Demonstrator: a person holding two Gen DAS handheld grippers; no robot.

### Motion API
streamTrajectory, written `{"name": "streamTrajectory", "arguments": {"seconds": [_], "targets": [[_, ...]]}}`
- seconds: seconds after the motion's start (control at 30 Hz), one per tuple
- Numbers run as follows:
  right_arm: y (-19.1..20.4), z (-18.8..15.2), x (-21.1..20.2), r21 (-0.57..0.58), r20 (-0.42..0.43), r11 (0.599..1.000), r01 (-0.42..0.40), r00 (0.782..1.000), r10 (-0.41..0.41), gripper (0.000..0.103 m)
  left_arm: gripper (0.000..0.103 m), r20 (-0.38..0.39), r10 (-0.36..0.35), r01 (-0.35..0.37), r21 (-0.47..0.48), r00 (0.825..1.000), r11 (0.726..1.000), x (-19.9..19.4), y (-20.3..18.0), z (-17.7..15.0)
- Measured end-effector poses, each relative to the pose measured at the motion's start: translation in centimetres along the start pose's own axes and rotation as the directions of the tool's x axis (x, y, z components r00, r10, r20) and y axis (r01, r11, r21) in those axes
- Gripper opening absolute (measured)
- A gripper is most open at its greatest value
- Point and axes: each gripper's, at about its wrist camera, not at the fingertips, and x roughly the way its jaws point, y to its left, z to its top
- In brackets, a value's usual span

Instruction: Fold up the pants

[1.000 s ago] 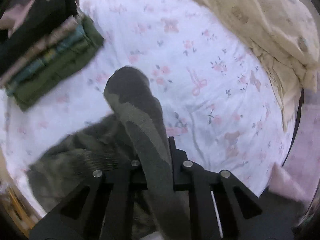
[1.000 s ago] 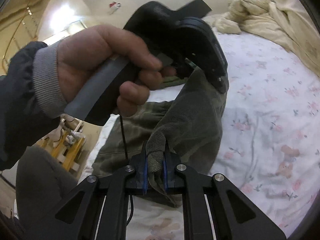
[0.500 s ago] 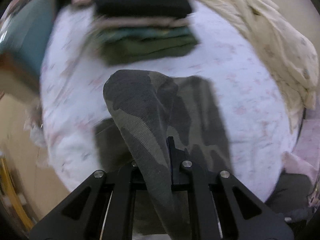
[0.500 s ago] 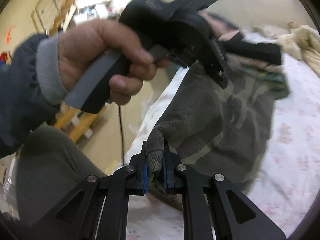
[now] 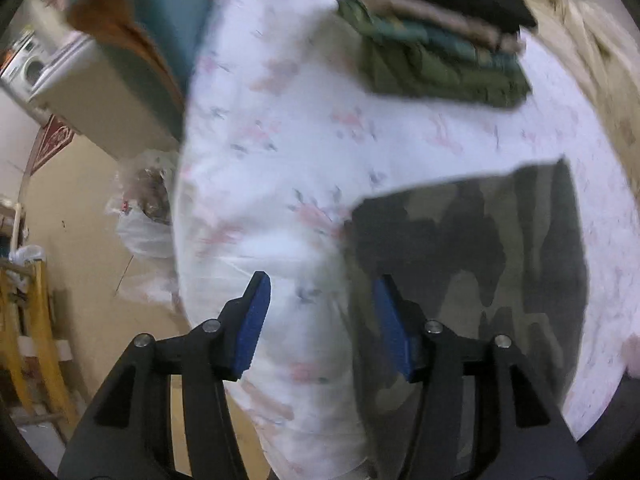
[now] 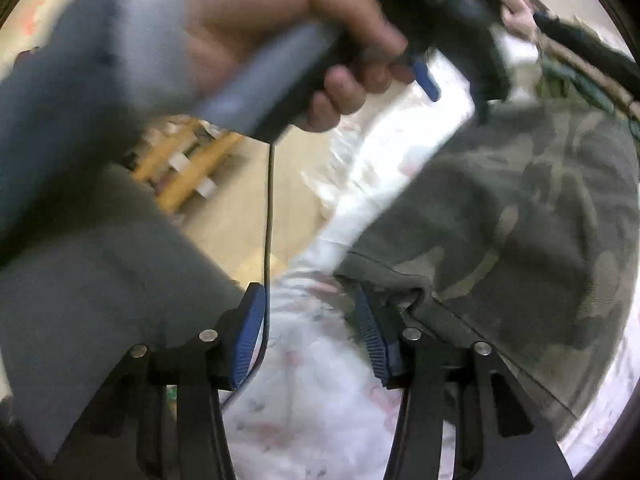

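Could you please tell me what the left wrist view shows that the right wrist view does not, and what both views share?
Only the left wrist view: a washing machine and white plastic bags on the floor.
Only the right wrist view: the person's hand gripping the other tool's handle, a grey sleeve and a dangling cable.
Both: the camouflage pants lying on the floral sheet, the stack of folded clothes, open blue-padded jaws.

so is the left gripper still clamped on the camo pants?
No, the left gripper has just opened; only the floral sheet shows between its pads, camo pants lying flat beside.
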Motion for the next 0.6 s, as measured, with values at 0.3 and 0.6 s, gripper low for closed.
{"name": "streamTrajectory", "arguments": {"seconds": [0.3,0.6], "targets": [[-7.8,-2.3,4.7,0.361,-0.168,0.926,0.111,0.984,-0.053,0.026,0.055,-0.211,-0.108,0.113,0.011,0.971,0.994,5.0,-1.9,-2.5],[-8.1,-9.4,-5.4,0.603,0.117,0.797,-0.005,0.990,-0.082,0.074,0.066,-0.180,0.001,0.019,0.113,0.984,0.993,4.7,-3.4,-2.8]]}}
